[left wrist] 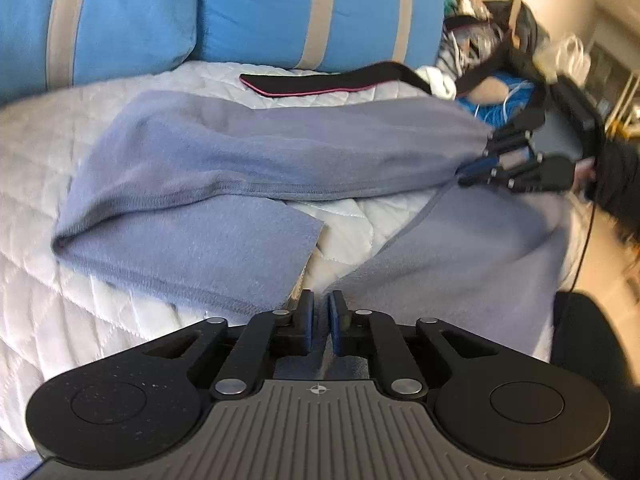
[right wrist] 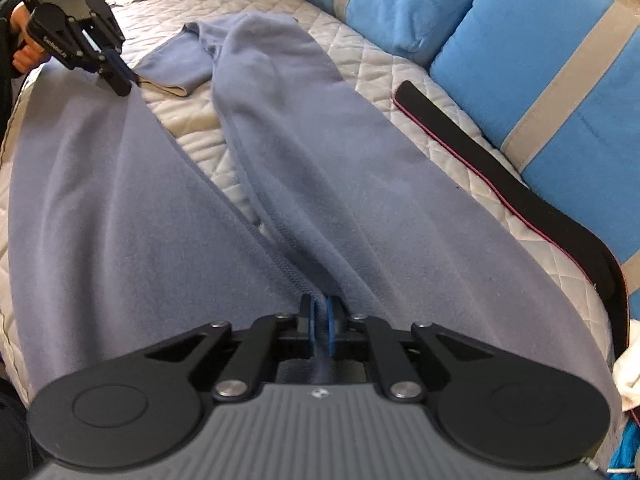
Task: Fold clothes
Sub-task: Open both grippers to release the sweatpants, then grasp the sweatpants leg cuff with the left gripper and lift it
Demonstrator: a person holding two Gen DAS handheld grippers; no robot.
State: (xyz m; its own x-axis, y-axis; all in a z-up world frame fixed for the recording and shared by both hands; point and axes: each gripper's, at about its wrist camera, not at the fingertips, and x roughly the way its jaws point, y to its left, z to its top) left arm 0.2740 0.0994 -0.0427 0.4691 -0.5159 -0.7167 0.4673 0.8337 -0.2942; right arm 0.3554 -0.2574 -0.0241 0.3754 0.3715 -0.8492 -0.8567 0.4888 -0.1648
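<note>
A grey-blue fleece garment lies spread on a white quilted bed, one sleeve folded over itself at the left. My left gripper is shut on the garment's near edge. My right gripper is shut on the garment's far right edge. In the right wrist view the right gripper pinches a seam of the garment, and the left gripper holds the other edge at the far left.
Two blue pillows with grey stripes lean along the back of the bed. A black strap with a pink edge lies in front of them. Bags and clutter sit at the far right.
</note>
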